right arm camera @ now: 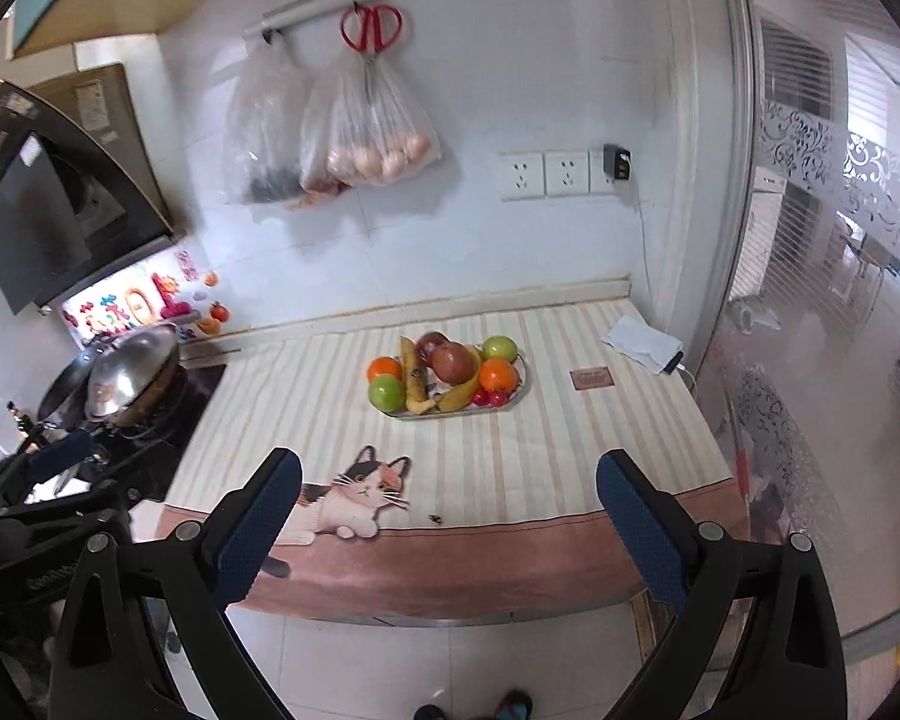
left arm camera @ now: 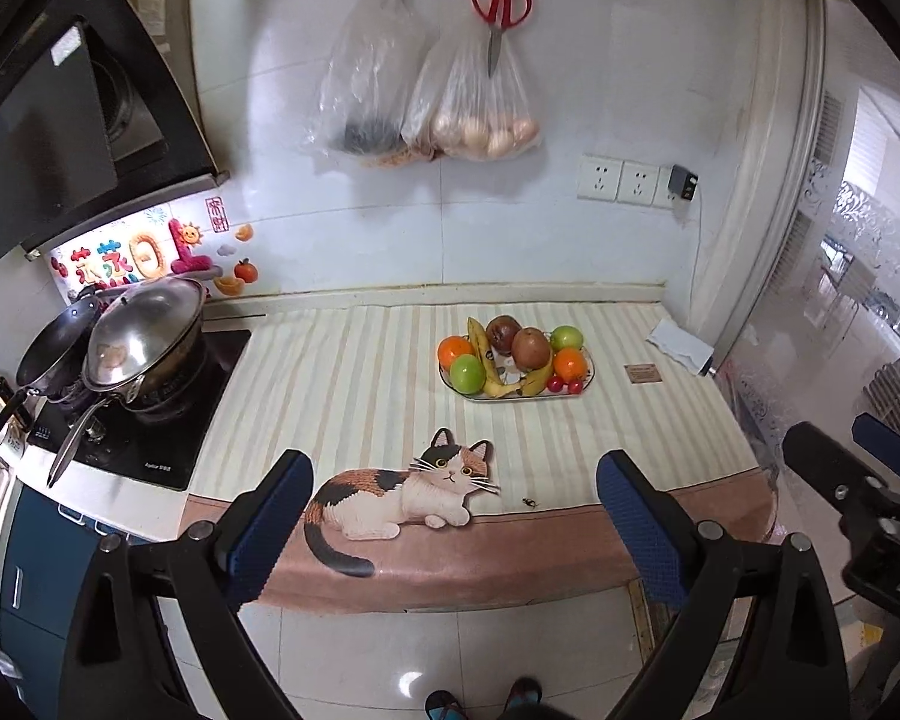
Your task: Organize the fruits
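Observation:
A metal tray (left arm camera: 588, 381) (right arm camera: 523, 387) stands on the striped counter cloth toward the back. It holds two oranges (left arm camera: 455, 350), two green apples (left arm camera: 467, 373), two brown fruits (left arm camera: 531, 348), bananas (left arm camera: 483, 357) and small red cherries (left arm camera: 561, 384). The fruit also shows in the right wrist view (right arm camera: 450, 362). My left gripper (left arm camera: 456, 516) is open and empty, held in front of the counter's front edge. My right gripper (right arm camera: 450, 516) is open and empty at the same distance; it also shows in the left wrist view (left arm camera: 858, 462).
A stove with lidded pans (left arm camera: 144, 348) stands at the left. A cat-shaped mat (left arm camera: 402, 492) lies near the front edge, a small dark object (left arm camera: 530, 502) beside it. A white cloth (left arm camera: 681, 348) and brown card (left arm camera: 643, 372) lie right. Bags (left arm camera: 450, 102) and scissors (left arm camera: 501, 6) hang on the wall.

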### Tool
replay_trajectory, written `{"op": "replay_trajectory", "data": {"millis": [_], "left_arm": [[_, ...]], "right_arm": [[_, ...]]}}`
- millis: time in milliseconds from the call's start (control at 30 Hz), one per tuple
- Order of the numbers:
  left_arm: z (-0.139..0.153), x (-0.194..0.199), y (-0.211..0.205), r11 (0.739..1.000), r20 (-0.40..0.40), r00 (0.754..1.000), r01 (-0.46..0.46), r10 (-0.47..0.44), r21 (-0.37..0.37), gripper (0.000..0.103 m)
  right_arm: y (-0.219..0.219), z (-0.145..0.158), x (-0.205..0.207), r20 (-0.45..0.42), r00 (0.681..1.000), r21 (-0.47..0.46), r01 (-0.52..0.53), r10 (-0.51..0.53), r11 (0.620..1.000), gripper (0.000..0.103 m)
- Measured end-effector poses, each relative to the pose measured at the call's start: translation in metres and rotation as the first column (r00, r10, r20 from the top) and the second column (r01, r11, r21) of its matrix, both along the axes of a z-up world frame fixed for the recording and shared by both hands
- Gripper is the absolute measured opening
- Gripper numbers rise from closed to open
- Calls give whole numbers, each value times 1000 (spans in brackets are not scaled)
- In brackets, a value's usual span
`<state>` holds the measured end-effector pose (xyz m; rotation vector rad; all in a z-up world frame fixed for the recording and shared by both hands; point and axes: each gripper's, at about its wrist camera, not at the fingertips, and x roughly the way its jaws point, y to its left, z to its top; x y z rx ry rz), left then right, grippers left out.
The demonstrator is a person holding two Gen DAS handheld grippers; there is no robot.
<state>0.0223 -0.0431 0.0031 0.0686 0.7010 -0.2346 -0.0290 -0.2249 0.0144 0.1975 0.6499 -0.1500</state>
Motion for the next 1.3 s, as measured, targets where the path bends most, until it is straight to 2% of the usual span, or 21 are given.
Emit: {"op": "replay_trajectory", "data": {"millis": [167,267,367,900,1300], "left_arm": [[5,-18,3,999,4,999,-37,37,-17,97],[5,-20,3,998,-8,998,-68,68,-16,97],[1,-16,2,997,-26,997,-79,78,-9,102],[-9,13,-9,994,-57,993,-100,102,36,102],[-17,19,-13,994,-86,991,-99,102,44,102]], "right_arm": [[2,21,-31,41,999,-13,-29,29,1000,102],[-2,25,-36,36,999,-28,-39,40,999,102],[-10,22,-27,13,998,-23,-57,58,998,102],[-30,-6,47,-57,993,27,-106,108,994,102],[-30,-29,58,-103,989,40,-99,103,994,102]]}}
